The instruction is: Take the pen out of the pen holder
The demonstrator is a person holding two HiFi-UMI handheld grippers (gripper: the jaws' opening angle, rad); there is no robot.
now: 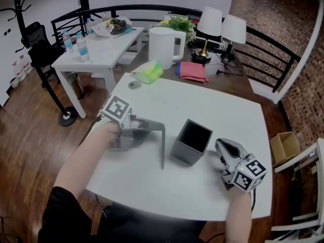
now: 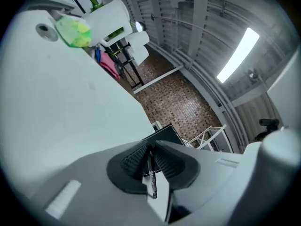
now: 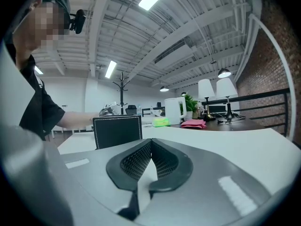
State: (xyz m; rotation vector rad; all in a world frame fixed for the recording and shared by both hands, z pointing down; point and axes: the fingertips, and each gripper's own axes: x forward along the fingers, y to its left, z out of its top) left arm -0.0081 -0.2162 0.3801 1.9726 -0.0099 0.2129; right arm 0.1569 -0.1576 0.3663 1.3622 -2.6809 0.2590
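My left gripper is shut on a thin dark pen, which points across the white table toward its near edge. The pen is outside and just left of the black square pen holder. In the left gripper view the pen is pinched between the ribbed pads, with the left gripper rolled to one side and the holder just beyond its tips. My right gripper rests on the table right of the holder. In the right gripper view the right gripper is shut and empty, and the holder stands ahead to the left.
At the table's far side stand a white jug, a green-yellow bundle, a pink cloth and two lamps. A second table with bottles is at the back left. A cardboard box and a white chair are at the right.
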